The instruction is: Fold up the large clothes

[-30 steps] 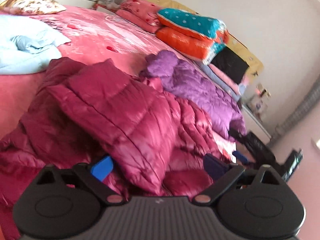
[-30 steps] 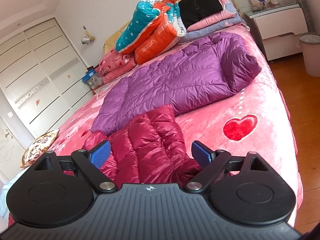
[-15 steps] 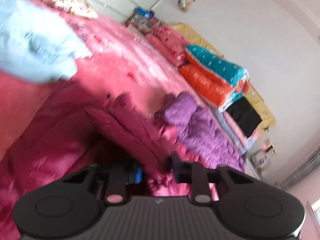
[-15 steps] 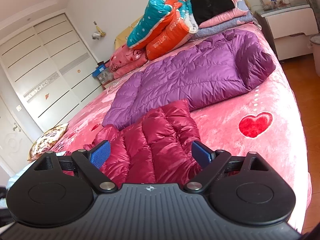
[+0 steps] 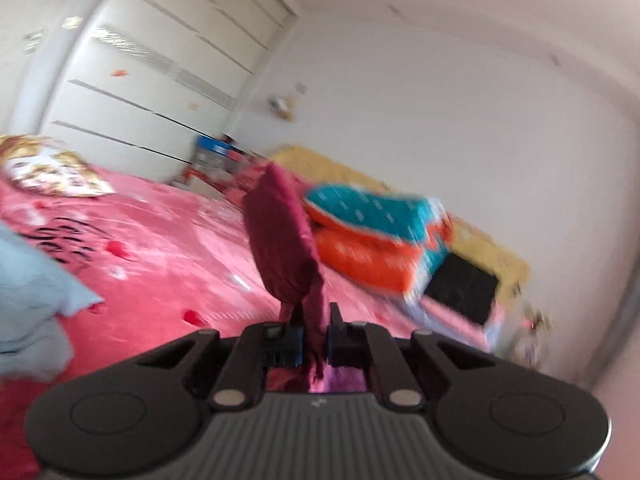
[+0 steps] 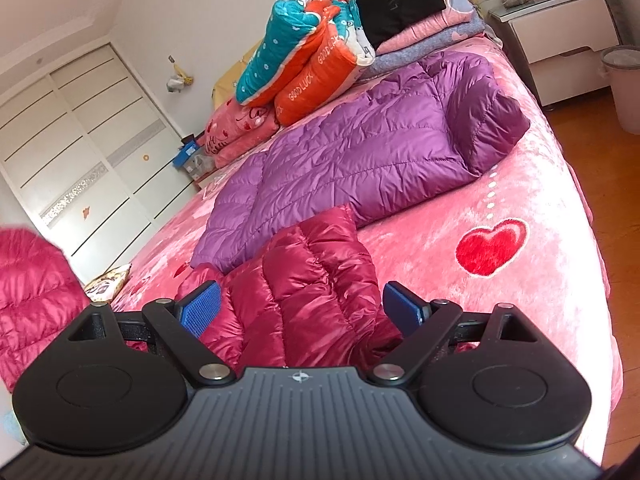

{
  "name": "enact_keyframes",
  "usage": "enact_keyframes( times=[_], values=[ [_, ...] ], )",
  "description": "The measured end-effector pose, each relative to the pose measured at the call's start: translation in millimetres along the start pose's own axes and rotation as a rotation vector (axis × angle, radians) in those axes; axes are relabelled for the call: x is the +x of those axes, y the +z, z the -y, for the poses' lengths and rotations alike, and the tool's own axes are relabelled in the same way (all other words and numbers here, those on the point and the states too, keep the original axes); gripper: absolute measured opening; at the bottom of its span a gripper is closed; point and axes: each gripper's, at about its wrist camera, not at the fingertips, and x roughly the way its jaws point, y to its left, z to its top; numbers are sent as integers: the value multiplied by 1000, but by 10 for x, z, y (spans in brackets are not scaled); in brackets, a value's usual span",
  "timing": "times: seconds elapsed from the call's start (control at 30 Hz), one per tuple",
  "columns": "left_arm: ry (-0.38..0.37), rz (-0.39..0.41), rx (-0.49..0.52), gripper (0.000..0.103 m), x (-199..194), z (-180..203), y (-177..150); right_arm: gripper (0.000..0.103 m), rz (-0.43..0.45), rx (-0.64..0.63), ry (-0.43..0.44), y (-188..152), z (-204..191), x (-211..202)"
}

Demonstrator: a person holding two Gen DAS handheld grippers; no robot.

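On the pink bedspread [image 6: 532,304] lies the crimson down jacket [image 6: 312,280], partly spread, with its quilted panel reaching toward the purple down jacket [image 6: 380,148] laid flat just beyond it. Left gripper [image 5: 314,336]: jaws pinched tight on a fold of the crimson jacket, which stands up from between the fingers as a narrow flap against the blurred room; the blue pads [image 5: 294,346] are pressed to the cloth. In the right wrist view, a raised part of the same crimson jacket shows at the left edge, above the bed. Right gripper [image 6: 300,312]: jaws wide, the 2 blue pads [image 6: 200,310] well apart, with the crimson jacket lying beneath and between them but not pressed by either. Near the headboard a stack of folded quilts [image 6: 304,48], teal and orange, rests beside a black folded item [image 6: 396,4]. A light blue garment [image 5: 32,304] lies at the bed's left side in the left wrist view. White wardrobe doors [image 6: 72,148] close the background.
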Motion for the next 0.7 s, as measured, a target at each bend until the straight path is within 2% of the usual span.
enact_keyframes(
  times=[0.07,0.13,0.27,0.33,0.4,0.43,0.47,0.5,0.57,0.7],
  values=[
    [-45,-57,42,7,164,134,-209,103,-4,4,-2,-4,7,14],
    [-92,-156,52,7,370,245,-479,103,-4,6,-2,-7,2,13],
    [-125,-330,86,10,620,337,-1025,103,5,-5,-3,3,-10,5],
    [-132,-379,102,19,644,316,-1185,103,8,-4,-5,12,-1,12],
    [-141,-409,115,42,590,293,-1256,103,9,1,-4,23,25,24],
    [-148,-415,116,48,531,285,-1258,103,9,7,-4,25,36,29],
    [-163,-419,115,58,454,267,-1255,103,7,15,0,26,45,33],
    [-175,-421,116,71,397,254,-1259,103,5,25,7,29,56,38],
    [-188,-415,120,85,236,201,-1242,103,6,39,21,34,62,45],
    [-217,-384,108,92,-66,113,-1171,103,-3,57,59,25,36,76]
  ],
)
